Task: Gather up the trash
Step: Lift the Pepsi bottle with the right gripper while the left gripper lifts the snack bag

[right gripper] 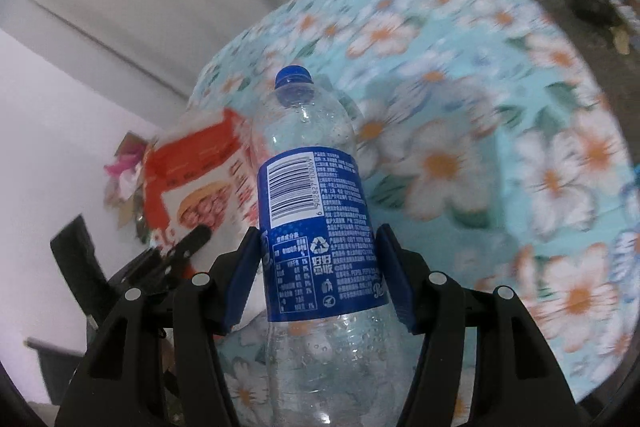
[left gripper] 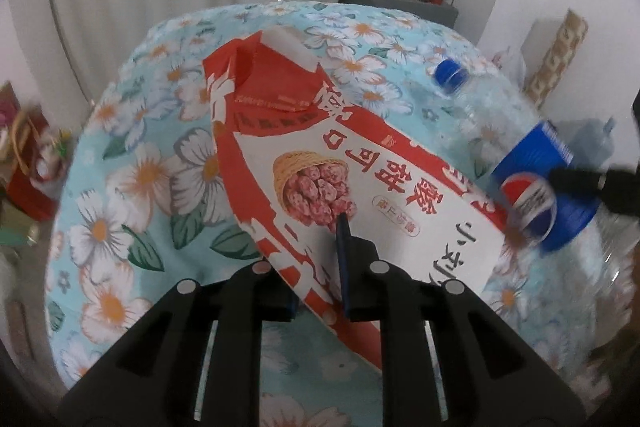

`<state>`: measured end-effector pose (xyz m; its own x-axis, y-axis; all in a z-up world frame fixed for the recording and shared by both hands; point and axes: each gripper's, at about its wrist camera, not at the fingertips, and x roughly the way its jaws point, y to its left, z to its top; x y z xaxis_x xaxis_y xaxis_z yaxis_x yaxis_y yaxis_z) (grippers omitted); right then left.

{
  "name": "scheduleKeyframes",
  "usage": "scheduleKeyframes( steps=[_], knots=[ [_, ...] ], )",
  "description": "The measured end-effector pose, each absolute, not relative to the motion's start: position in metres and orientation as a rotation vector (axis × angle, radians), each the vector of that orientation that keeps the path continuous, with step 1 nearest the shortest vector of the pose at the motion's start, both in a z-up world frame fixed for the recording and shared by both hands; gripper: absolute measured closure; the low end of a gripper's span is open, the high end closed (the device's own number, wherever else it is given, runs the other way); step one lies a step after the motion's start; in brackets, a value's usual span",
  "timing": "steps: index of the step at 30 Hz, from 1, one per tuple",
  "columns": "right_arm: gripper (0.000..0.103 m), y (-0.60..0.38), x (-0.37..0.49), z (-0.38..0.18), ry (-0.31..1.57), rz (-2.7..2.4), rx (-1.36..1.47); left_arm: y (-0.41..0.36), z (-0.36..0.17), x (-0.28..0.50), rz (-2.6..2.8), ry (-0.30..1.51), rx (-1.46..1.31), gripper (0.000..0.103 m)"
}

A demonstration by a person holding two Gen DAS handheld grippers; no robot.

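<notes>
The left gripper [left gripper: 320, 267] is pinching the red and white snack bag [left gripper: 320, 155], filling the middle of the left view. The right gripper [right gripper: 316, 275] is squeezing the empty Pepsi bottle [right gripper: 316, 219] in the middle of the right view. Both are hanging over the flowered cloth [right gripper: 520, 147].

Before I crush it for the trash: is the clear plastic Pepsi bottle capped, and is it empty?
Capped and empty: the blue cap sits on the clear plastic Pepsi bottle, with only droplets visible inside.
</notes>
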<state>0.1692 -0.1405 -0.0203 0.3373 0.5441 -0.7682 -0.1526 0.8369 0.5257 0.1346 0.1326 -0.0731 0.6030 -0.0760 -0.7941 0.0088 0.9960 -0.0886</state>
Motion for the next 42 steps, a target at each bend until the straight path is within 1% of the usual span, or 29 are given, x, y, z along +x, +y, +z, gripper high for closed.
scheduleKeyframes(
  steps=[7, 21, 42],
  knots=[
    [0.043, -0.148, 0.180, -0.035, 1.169, 0.418, 0.378, 0.125, -0.072, 0.134, -0.038, 0.917, -0.029, 0.090],
    [0.041, -0.149, 0.188, -0.049, 1.224, 0.443, 0.490, 0.124, -0.071, 0.133, -0.035, 0.913, -0.019, 0.090],
    [0.040, -0.145, 0.189, -0.052, 1.227, 0.434, 0.478, 0.122, -0.070, 0.131, -0.035, 0.910, -0.016, 0.090]
  ],
)
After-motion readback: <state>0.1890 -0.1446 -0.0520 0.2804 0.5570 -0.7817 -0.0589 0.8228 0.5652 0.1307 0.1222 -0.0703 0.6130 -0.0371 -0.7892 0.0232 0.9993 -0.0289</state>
